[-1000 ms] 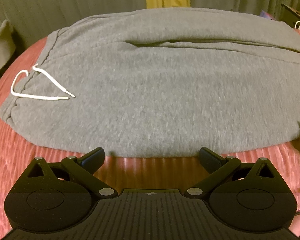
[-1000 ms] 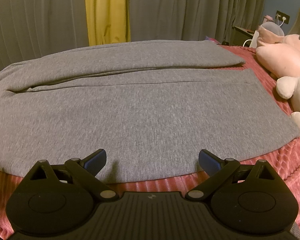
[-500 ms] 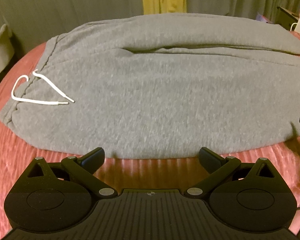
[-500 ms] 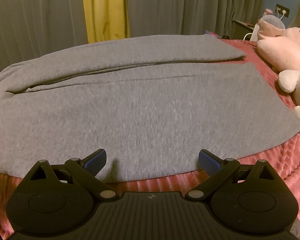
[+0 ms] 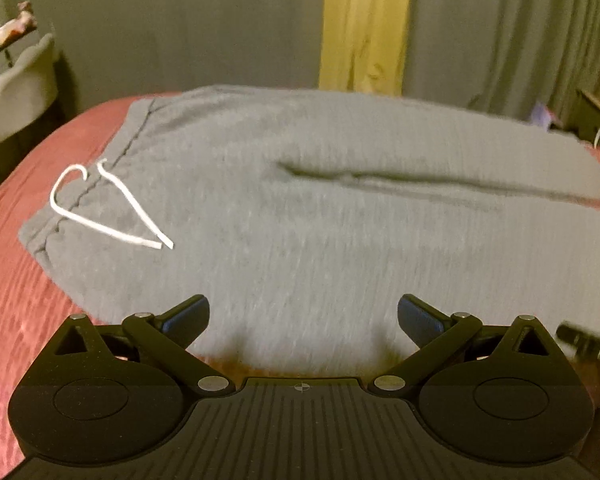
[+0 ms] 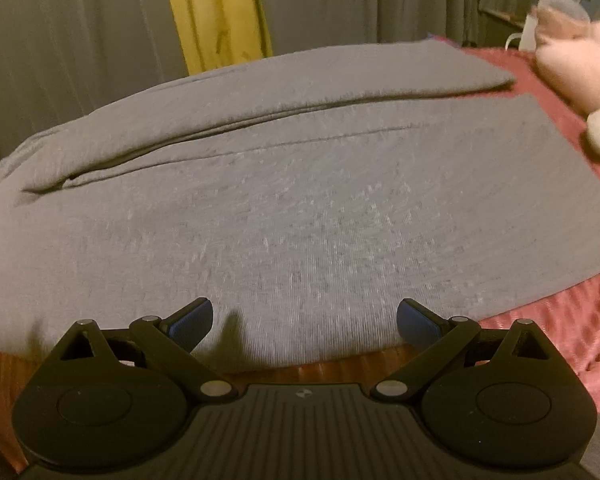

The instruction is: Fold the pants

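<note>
Grey sweatpants [image 5: 320, 220] lie flat across a red bedspread [image 5: 8, 300], waistband at the left with a white drawstring [image 5: 112, 208] on top. Both legs run to the right, the far leg [image 6: 300, 88] beside the near one [image 6: 320, 220]. My left gripper [image 5: 303, 318] is open, its fingers low over the near hem edge of the upper part. My right gripper [image 6: 305, 318] is open too, over the near edge of the near leg. Neither holds any cloth. The right gripper's tip [image 5: 588, 344] shows at the right of the left wrist view.
Pink and white plush toys [image 6: 580, 68] lie at the bed's right end near the leg cuffs. Grey curtains with a yellow strip [image 5: 364, 28] hang behind the bed. A grey chair or cushion [image 5: 20, 88] stands at the far left.
Both grippers have dropped and moved forward, so their fingertips now overlap the pants' near edge. Both stay open. The pants have not moved.
</note>
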Demonstrator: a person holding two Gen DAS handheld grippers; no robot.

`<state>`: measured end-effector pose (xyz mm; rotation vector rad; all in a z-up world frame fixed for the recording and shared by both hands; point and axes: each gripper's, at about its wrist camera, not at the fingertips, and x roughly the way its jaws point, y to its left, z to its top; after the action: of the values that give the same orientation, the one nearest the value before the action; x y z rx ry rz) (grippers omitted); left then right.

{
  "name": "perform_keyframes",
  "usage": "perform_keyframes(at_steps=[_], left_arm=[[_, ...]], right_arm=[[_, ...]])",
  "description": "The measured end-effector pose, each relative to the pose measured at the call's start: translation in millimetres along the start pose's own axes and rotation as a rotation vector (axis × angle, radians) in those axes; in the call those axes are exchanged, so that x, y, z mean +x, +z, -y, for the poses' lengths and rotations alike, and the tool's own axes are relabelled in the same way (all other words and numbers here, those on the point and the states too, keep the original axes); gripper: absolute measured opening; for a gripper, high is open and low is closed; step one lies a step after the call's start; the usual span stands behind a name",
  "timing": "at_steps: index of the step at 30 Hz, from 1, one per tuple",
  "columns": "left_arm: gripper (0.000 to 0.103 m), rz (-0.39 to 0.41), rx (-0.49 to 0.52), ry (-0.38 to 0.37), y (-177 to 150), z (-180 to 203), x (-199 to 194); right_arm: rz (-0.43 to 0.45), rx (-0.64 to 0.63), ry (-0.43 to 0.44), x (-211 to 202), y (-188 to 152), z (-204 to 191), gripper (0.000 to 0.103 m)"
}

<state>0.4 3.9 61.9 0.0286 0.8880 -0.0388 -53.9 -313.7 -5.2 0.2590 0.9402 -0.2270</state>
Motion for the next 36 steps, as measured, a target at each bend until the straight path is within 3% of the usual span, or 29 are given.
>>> perform_keyframes(at_steps=[4,7,10,12,15,18,21,23,26,28,32,36], left_arm=[[0.103,0.082,0.058,0.015,25.7,18.3,3.6],[0.103,0.086,0.103,0.0,47.6,37.0,18.9],[0.103,0.062,0.051,-0.059,67.3,43.5,42.7],[0.103,0.051,0.0,-0.059,75.9,43.2,64.3],[0.103,0.053,-0.06,0.036,76.5,40.1,96.8],[0.103,0.107,-0.068,0.173,62.6,35.3,116.0],[0.103,0.125,-0.08,0.241,64.5,23.8,124.4],[0.103,0.154,-0.127,0.249,72.3,10.6,121.5],[0.103,0.243,-0.193,0.276,77.3,-10.1,117.9],[0.103,0.288,-0.215,0.325,81.7,-23.2,116.6],[0.103,0.316,-0.299,0.452,86.9,-52.4,122.4],[0.103,0.397,-0.423,0.442,81.7,-73.7,117.6]], right_arm=[[-0.033,0.064,0.018,14.5,8.6,10.0,0.099],[-0.057,0.1,0.023,29.2,16.8,18.3,0.099],[-0.062,0.091,0.001,41.0,22.0,18.7,0.099],[-0.065,0.085,-0.011,44.8,21.8,18.2,0.099],[-0.067,0.091,-0.009,47.8,22.2,19.8,0.099],[-0.08,0.09,-0.007,50.5,23.5,20.8,0.099],[-0.15,0.005,-0.043,57.7,33.5,10.2,0.099],[-0.202,-0.014,-0.045,63.2,54.6,8.3,0.099],[-0.145,0.11,0.0,69.6,107.8,22.7,0.099],[-0.106,0.215,0.015,82.5,155.0,32.1,0.099],[-0.059,0.277,-0.029,128.6,252.0,23.5,0.097],[-0.042,0.33,-0.053,183.4,323.5,9.8,0.079]])
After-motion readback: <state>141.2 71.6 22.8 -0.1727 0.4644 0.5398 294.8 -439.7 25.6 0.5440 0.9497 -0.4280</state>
